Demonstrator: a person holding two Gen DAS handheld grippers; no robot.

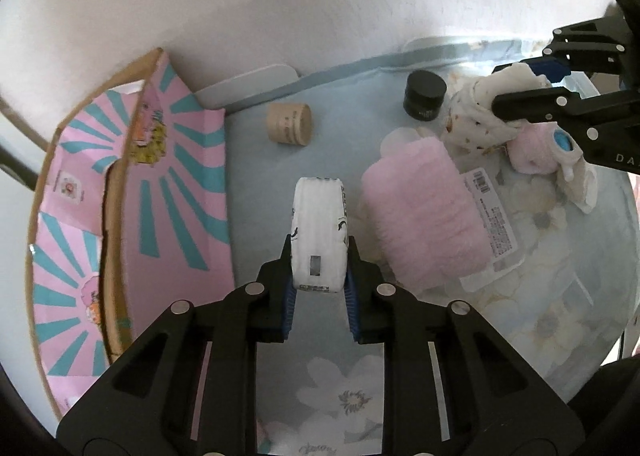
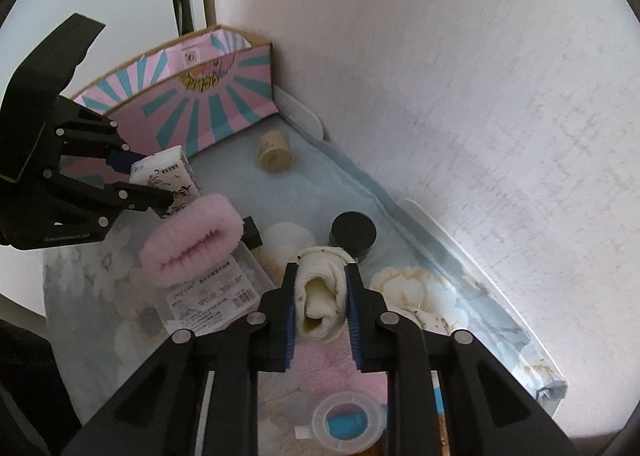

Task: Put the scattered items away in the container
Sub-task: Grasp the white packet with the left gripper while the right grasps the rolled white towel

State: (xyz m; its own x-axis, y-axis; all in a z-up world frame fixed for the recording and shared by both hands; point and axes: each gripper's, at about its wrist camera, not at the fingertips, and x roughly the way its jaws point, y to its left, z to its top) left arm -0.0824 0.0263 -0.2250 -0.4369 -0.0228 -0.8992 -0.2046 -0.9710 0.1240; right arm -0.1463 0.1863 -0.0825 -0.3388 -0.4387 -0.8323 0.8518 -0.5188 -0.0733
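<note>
My left gripper (image 1: 319, 256) is shut on a white tissue pack (image 1: 318, 215), held beside the pink and teal cardboard box (image 1: 180, 175); the right wrist view shows this gripper (image 2: 154, 177), the pack (image 2: 170, 171) and the box (image 2: 208, 103). My right gripper (image 2: 321, 276) is shut on a rolled cream cloth (image 2: 320, 296), seen from the left as the right gripper (image 1: 496, 85) and the cloth (image 1: 476, 115). On the floral sheet lie a beige jar (image 1: 290, 123) on its side, a black jar (image 1: 425, 95), a pink fluffy item in a packet (image 1: 428, 211) and a pink plush piece (image 1: 536, 153).
A white wall (image 2: 440, 95) runs along the far side of the bed, close behind the jars. The sheet's edge (image 2: 552, 388) drops off at the right. A clear round cap with a blue inside (image 2: 346, 424) lies under my right gripper.
</note>
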